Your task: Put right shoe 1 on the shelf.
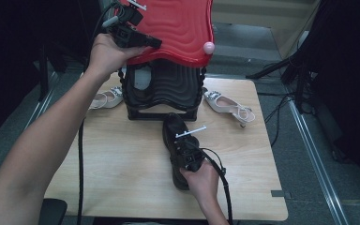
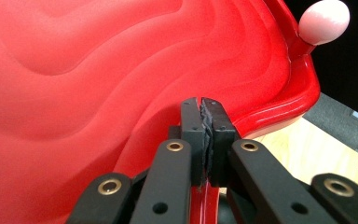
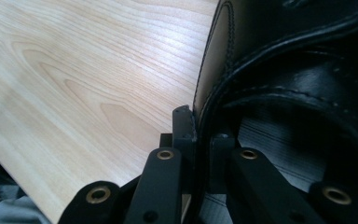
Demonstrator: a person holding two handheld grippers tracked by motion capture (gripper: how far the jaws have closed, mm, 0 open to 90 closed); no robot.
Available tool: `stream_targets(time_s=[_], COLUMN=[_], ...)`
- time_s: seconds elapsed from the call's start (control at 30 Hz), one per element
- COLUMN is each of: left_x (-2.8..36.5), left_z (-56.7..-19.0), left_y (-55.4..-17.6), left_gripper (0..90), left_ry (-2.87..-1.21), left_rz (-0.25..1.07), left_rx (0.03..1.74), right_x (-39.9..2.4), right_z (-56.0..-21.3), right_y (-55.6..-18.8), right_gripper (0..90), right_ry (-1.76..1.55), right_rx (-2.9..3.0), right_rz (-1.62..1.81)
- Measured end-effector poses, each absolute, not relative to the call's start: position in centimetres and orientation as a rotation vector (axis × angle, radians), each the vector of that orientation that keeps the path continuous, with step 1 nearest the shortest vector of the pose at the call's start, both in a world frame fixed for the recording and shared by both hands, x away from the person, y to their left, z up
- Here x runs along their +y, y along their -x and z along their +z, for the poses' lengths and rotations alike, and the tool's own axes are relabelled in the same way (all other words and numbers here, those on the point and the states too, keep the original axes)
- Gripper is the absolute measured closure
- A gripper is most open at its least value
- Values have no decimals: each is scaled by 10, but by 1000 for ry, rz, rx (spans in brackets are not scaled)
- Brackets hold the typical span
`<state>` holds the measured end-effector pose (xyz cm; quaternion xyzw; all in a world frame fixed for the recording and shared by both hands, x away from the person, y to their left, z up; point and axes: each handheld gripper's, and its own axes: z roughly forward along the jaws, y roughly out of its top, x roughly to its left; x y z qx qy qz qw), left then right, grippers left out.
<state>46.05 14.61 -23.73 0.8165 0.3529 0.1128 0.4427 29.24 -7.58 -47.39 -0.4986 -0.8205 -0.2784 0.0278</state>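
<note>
— At the upper left of the high view, what is being held?

— The red lid (image 1: pixel 180 28) of the black case (image 1: pixel 161 91) is being held up by the left gripper (image 1: pixel 153 43). Along that gripper's own view, its 2 jaws are being pressed together on the lid's rim (image 2: pixel 205 205), with the pink knob (image 2: pixel 324 21) being shown at the upper right.

— And lower down, at the centre?

— The black shoe (image 1: pixel 176 136) is being pinched by the right gripper (image 1: pixel 182 140). It is lying on the wooden table (image 1: pixel 122 159), just in front of the case. In the right gripper view, the shoe's collar edge (image 3: pixel 200 140) is being clamped between the 2 jaws.

— What else is being shown?

— 2 pale heeled shoes are lying on the table: 1 (image 1: pixel 107 98) left of the case, 1 (image 1: pixel 227 105) right of it.
</note>
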Motion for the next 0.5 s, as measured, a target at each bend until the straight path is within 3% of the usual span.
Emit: stream_targets(time_s=[0.5], left_x=[144], left_z=[-237], left_y=[-459], left_gripper=[894], left_ry=[-2035], left_rz=[303], left_rx=[879], right_x=[-129], right_z=[-448], right_y=[-307], right_gripper=[877], right_ry=[1459], right_rx=[-2408], right_rz=[-993])
